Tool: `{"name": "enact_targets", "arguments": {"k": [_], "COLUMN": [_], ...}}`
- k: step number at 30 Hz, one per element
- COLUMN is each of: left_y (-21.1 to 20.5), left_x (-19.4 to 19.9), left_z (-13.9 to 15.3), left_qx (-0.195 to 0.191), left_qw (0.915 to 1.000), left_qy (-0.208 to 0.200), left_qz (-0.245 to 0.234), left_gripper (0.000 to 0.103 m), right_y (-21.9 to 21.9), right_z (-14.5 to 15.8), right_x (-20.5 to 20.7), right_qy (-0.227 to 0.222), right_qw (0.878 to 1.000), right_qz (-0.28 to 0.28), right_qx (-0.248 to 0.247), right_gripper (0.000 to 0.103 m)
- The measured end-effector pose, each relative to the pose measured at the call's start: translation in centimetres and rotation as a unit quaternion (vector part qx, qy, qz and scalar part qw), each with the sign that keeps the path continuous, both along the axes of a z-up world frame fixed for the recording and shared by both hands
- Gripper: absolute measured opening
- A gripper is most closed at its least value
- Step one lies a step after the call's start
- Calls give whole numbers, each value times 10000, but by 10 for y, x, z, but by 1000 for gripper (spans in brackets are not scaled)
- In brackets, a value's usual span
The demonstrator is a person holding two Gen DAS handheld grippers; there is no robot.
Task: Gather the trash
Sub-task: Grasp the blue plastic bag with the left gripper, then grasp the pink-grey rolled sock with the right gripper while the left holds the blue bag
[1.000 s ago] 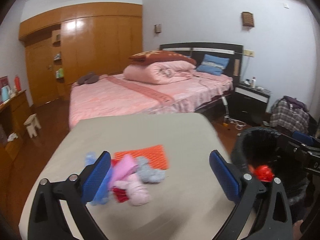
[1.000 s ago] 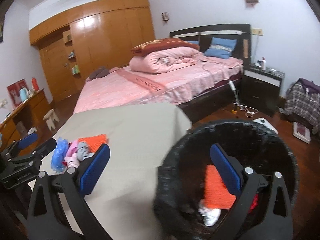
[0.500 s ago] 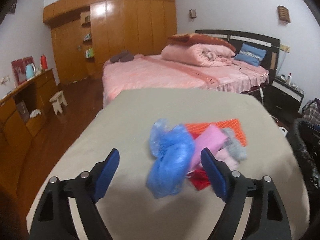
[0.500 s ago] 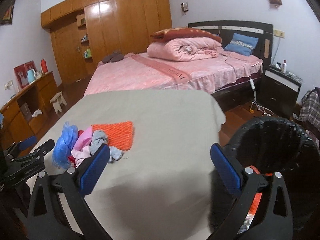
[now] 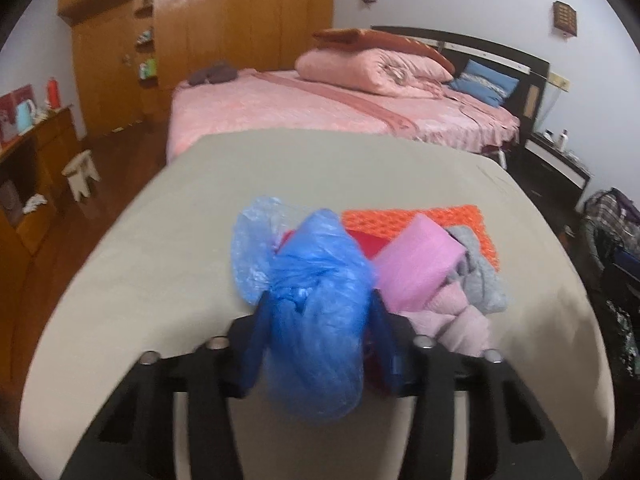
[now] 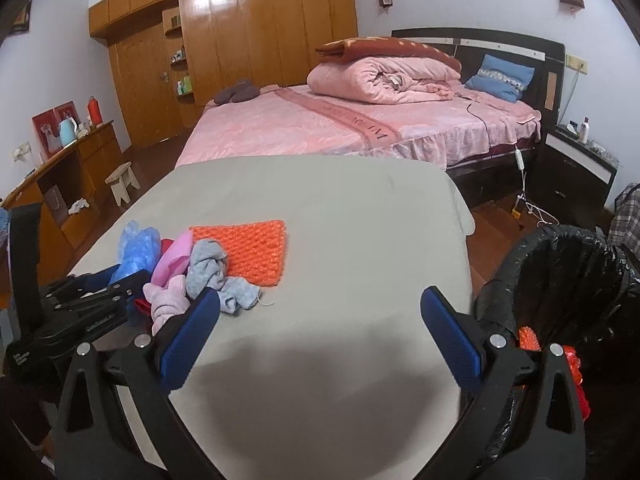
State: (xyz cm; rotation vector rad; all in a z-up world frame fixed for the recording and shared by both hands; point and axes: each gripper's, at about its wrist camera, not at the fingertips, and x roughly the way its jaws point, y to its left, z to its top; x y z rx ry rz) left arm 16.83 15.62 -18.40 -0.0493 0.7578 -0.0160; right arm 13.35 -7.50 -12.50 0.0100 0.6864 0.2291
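A crumpled blue plastic bag [image 5: 320, 264] lies at the left end of a trash pile on the beige-covered table [image 6: 320, 208]. My left gripper [image 5: 320, 304] straddles the bag, its jaws closing, and both blue pads press into its sides. Beside the bag lie a pink piece [image 5: 416, 268], a grey cloth [image 5: 476, 276], a red scrap [image 5: 366, 242] and an orange mesh pad [image 5: 400, 216]. My right gripper [image 6: 320, 300] hangs open over the bare near part of the table with nothing between its fingers. A bin with a black liner [image 6: 560, 272] stands off the table's right edge, with orange and red trash inside.
A pink bed [image 6: 340, 128] stands behind the table, a dark nightstand [image 6: 576, 176] to its right. A wooden sideboard [image 6: 68, 176] and small stool [image 6: 124, 180] are on the left. Plaid fabric [image 6: 628, 220] lies beyond the bin.
My left gripper has dropped forward onto the blue bag and its jaws have narrowed from wide open to gripping it. My right gripper has swung left from over the bin to over the table.
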Motion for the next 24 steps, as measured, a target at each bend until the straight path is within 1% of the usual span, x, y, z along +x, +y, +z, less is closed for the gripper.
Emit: {"name": "enact_targets", "arguments": {"k": [3,7,10,13,18,24], "left_y": [4,8,13,20,35,50], "left_x": [-2,-15,-27,-37,-46,-50], "left_z": [3,16,28,35,31,24], "left_qx": [-60,-146,-114,-20,103,133], "left_qw": [9999,9993,9985,9981,9976,9968], "left_qy": [-79,-293,-462,-535,-482,-434], "left_qz": [27,173,255,319,483,654], "left_gripper": [40,40,40,40,40,39], "right_y": [2,7,12,20,45,70], "right_z": [0,1,1,1,-2,-9], "right_x": [0,-1,-2,-2,-4,-2], "right_qy": [1,-9,-20,-6,9,91], "right_qw": [10000,10000,9999,9998,9993,9983], "right_qz": [47,87,133,192,364,568], "right_qx": [-8,13,33,73,66,46], "right_gripper": [98,98,98,98,97,97]}}
